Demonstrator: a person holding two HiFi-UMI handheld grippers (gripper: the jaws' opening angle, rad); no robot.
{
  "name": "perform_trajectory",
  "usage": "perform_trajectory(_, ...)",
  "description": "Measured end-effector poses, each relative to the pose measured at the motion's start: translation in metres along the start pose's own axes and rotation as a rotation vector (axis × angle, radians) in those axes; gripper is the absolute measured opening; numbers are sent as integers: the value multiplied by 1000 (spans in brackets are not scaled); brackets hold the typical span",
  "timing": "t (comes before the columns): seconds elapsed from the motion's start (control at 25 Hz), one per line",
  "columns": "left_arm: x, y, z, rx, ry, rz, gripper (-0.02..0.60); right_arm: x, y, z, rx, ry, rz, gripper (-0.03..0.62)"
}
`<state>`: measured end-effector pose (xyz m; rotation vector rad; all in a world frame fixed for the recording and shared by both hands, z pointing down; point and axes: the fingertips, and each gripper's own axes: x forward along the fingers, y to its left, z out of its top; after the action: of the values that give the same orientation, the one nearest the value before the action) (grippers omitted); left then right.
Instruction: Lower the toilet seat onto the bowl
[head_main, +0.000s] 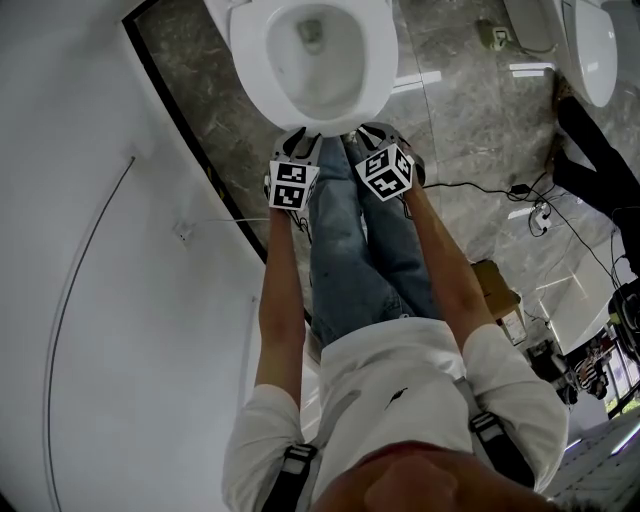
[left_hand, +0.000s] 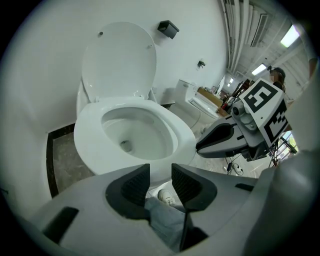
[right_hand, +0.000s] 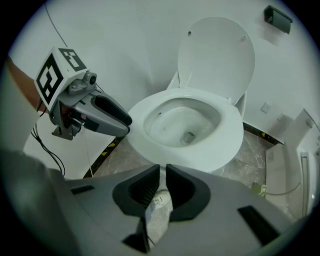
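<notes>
Toilet seat, a white oval plastic ring (left_hand: 89, 131), appears to lie flat on the white ceramic bowl (left_hand: 137, 132), while the solid white lid (left_hand: 117, 62) stands upright behind the bowl; on that reading little remains to lower. Left gripper (left_hand: 160, 176) hangs just in front of the bowl's front edge, jaws slightly parted and empty. Right gripper (right_hand: 162, 179) hangs beside it, also before the bowl, jaws all but together, empty. Neither touches the seat, probably because no grip is needed.
</notes>
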<state>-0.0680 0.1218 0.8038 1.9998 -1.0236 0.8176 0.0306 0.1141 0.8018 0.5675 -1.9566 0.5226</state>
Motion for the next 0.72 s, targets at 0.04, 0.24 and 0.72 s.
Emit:
perform_trajectory(0.04,1,1,-2,-1,1,-1,144,2,1,-1,4,1,-1,55)
perform_trajectory(0.24,8,3,-11,-6,8,-5,144,11,3,-8,21,6,-5,55)
perform_trajectory(0.72,27,8,-23,-30,37,-9,144,32,0,-20,36,40,22,56)
